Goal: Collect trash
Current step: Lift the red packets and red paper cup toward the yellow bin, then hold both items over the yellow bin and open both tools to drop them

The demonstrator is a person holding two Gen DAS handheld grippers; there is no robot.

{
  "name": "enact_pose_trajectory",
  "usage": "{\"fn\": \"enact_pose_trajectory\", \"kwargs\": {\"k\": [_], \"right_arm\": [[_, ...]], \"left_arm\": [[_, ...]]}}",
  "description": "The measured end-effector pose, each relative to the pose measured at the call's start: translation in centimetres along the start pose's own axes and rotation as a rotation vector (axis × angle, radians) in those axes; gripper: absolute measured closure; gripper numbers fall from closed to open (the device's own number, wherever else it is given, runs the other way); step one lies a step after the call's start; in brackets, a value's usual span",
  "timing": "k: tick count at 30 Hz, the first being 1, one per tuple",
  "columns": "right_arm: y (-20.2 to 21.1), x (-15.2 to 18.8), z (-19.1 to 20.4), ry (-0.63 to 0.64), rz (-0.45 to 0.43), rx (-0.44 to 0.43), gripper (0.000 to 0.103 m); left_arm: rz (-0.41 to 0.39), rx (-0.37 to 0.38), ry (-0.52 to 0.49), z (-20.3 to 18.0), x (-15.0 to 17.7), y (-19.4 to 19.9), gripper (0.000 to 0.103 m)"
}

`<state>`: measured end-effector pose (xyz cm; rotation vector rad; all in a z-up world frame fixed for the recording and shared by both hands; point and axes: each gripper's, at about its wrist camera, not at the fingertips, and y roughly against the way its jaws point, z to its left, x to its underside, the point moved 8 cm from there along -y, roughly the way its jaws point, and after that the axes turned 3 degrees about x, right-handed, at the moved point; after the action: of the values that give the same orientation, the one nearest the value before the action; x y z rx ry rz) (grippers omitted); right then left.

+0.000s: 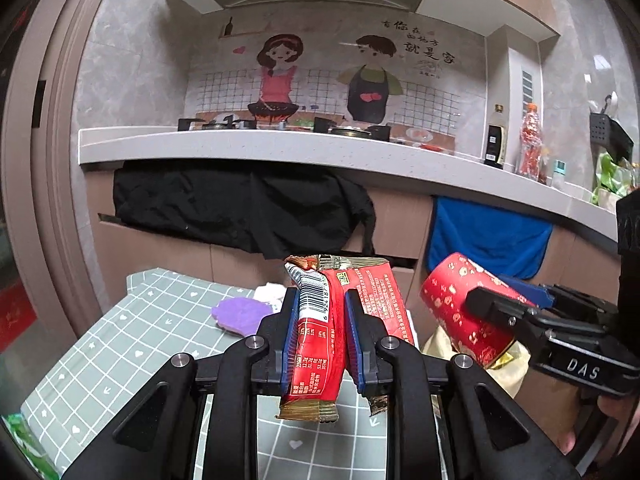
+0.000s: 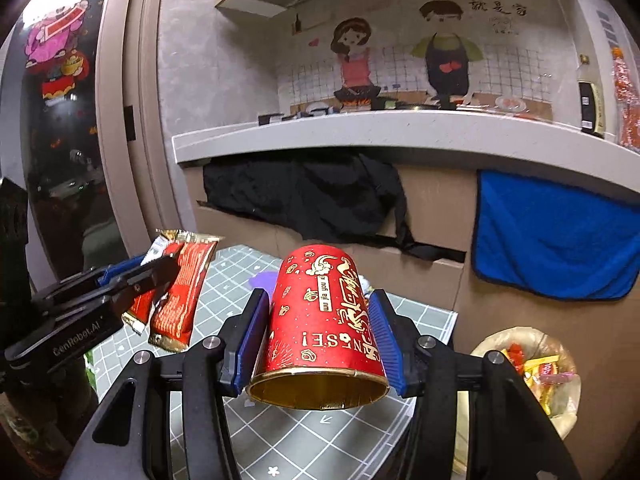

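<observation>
My left gripper [image 1: 320, 308] is shut on a red snack wrapper [image 1: 320, 344] and holds it up above the green checked table [image 1: 120, 344]. The wrapper also shows in the right wrist view [image 2: 182, 292], at the left. My right gripper [image 2: 318, 312] is shut on a red paper cup [image 2: 324, 320] with gold print, its gold mouth towards the camera. The cup shows at the right in the left wrist view [image 1: 464, 308]. A trash bin [image 2: 560, 412] lined with a bag and holding several wrappers stands low at the right, beside the table.
A purple piece [image 1: 240, 314] and white paper [image 1: 270, 292] lie on the table's far part. Behind is a kitchen counter [image 1: 280, 152] with a black cloth [image 1: 240, 212] and a blue towel [image 2: 552, 236] hanging below. Bottles [image 1: 530, 140] stand on the counter.
</observation>
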<state>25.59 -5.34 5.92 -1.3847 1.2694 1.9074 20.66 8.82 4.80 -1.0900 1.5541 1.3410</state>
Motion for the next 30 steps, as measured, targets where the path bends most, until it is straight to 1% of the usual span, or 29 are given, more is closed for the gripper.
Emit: {"fn": "enact_pose_trajectory", "kwargs": {"k": [9,12,16,19,22,26,30], "right_arm": [[1.5,-0.8,-2.9,-0.032,-0.043,0.039,0.055],[2.3,-1.2,-4.5,-0.033,-0.057,0.072,0.055],[2.9,-1.1,-7.5,-0.045,-0.055,0.126,0.055],[3.4,-1.1,-10.4,-0.072,-0.061,0.171,0.055],[3.7,-1.5,-12.9,-0.113,-0.071,0.184,0.055],[3.4,-1.8,-16.0,-0.104,-0.071,0.213,0.055],[2.3,-0.7,-19.4,-0.113,-0.052,0.252,0.055]], "left_arm": [[-0.017,0.006,-0.030,-1.8,-0.9,-0.4,0.080],[-0.012,0.033,-0.043,-3.2,-1.2,-1.7,0.080],[0.010,0.083,-0.065,-5.8,-1.4,-4.3,0.080],[0.017,0.115,-0.076,-7.7,-1.6,-6.1,0.080],[0.045,0.154,-0.073,-9.5,-1.4,-8.4,0.080],[0.072,0.198,-0.061,-11.7,-0.9,-11.6,0.080],[0.110,0.242,-0.057,-14.5,0.2,-15.0,0.080]]}}
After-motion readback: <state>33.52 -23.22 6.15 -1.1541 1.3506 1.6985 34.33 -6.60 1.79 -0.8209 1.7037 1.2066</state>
